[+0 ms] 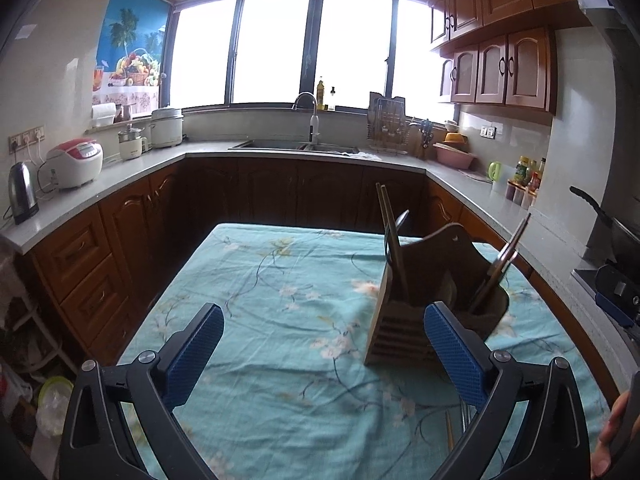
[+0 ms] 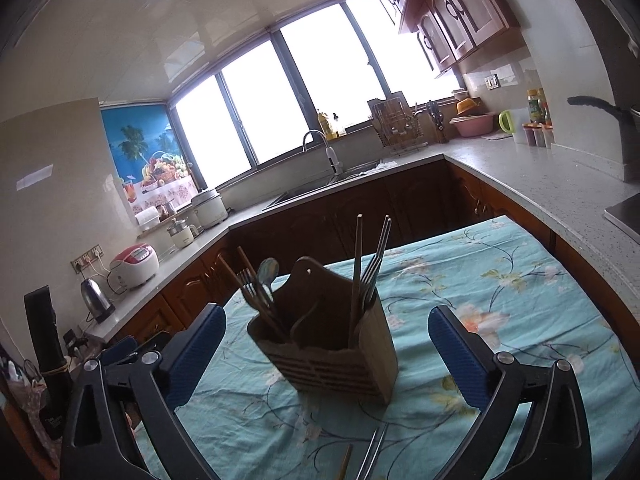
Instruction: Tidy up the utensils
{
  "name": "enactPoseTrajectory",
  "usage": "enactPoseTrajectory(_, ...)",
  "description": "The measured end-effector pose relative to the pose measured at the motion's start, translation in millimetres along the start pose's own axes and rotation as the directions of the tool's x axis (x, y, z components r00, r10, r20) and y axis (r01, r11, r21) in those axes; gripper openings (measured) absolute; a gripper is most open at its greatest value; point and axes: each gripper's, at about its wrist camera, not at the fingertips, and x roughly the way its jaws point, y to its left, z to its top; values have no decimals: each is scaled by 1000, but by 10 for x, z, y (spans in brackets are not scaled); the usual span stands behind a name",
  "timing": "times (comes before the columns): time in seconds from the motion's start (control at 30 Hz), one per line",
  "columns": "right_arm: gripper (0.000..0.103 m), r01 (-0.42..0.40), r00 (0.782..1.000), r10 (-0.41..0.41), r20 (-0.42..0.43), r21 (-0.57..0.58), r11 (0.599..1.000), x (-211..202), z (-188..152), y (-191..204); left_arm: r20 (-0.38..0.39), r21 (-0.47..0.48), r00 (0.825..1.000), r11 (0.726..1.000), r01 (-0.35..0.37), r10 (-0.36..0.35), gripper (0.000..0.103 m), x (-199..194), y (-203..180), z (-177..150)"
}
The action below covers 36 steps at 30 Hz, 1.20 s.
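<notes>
Left gripper (image 1: pixel 324 344) is standing released, blue pads (image 1: pixel 196 352) spread wide, nothing between them but bare tablecloth (image 1: pixel 280 280). Right gripper (image 2: pixel 326 350) is likewise standing released, jaws wide apart; the holder (image 2: pixel 328 340) is showing in the gap between its pads (image 2: pixel 456 360), but they are not touching it.

The holder, a wooden utensil box with a slotted front and two compartments, is sitting upright on the floral turquoise tablecloth. In the right wrist view, its left compartment is carrying a fork (image 2: pixel 250 286), a spoon (image 2: pixel 267 272) and wooden chopsticks (image 2: pixel 236 268), all leaning left; its right compartment is carrying metal chopsticks (image 2: pixel 376 256) and one darker stick, standing nearly upright.

In the left wrist view the holder (image 1: pixel 420 300) is sitting just beyond the right pad, partly hidden by it.

Loose utensils are lying on the cloth at the near edge: thin metal rods (image 2: pixel 374 452) and a wooden stick (image 2: pixel 345 462), mostly cut off by the frame.

A fingertip (image 1: pixel 608 432) is showing at the left view's lower right edge.
</notes>
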Motion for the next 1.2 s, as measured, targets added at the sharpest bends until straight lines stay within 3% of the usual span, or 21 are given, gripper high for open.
enactPoseTrajectory(0.27,102,-6,1000,6,-9,-33,999,-383,-211,135,-42,-41,999,999,14,-16,102,-503,194,-222)
enactPoseTrajectory(0.67,103,1,1000,-3,-24,-79,997,-846,-535,290,5,-29,1000,1000,12,-12,102,-1275,271,-462)
enactPoseTrajectory(0.93,103,3,999,-7,-38,-106,994,-1033,-694,356,16,-16,1000,1000,12,-11,102,-1523,283,-582)
enactPoseTrajectory(1.2,103,55,998,-57,-6,-177,983,-1269,-794,457,2,5,999,999,34,-34,102,-1685,242,-711)
